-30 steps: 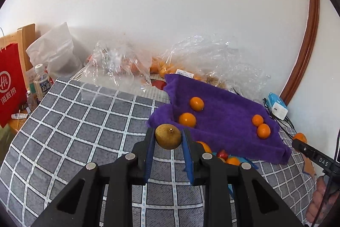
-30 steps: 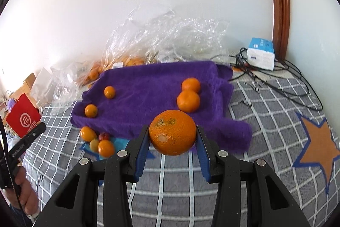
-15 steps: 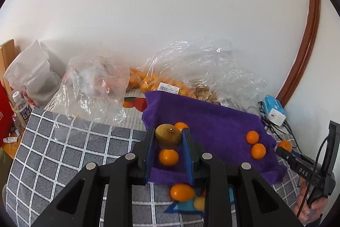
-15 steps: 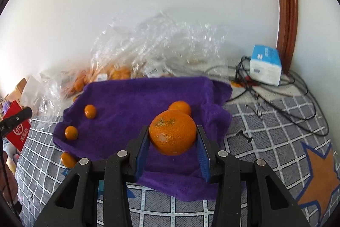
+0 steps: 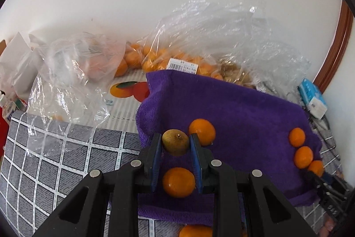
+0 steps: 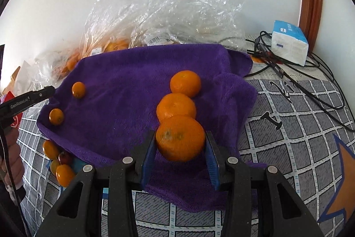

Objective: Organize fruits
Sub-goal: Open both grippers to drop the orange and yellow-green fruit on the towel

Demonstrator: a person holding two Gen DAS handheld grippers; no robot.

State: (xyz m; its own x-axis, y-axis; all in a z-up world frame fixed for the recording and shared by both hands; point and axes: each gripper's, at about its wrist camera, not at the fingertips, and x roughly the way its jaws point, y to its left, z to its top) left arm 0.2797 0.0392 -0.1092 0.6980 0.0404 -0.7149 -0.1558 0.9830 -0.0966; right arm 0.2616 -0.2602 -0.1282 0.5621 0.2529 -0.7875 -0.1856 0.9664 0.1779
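Partway, judging by the left wrist view: the left hand-held gripper [image 5: 175, 146] grips a brownish-green fruit [image 5: 175, 145] above the purple towel [image 5: 239, 110], where five oranges already lie; clear bags [image 5: 199, 46] behind hold more

From the right wrist, the right hand-held gripper [image 6: 180, 143] clamps a big orange [image 6: 180, 138] beside two placed ones; several fruits [image 6: 58, 163] wait off the towel

Both wrist fisheyes look forward and down along their fingers, close over the purple towel [image 5: 233, 108] [image 6: 124, 90]: left from its left edge, right from its near-right side.
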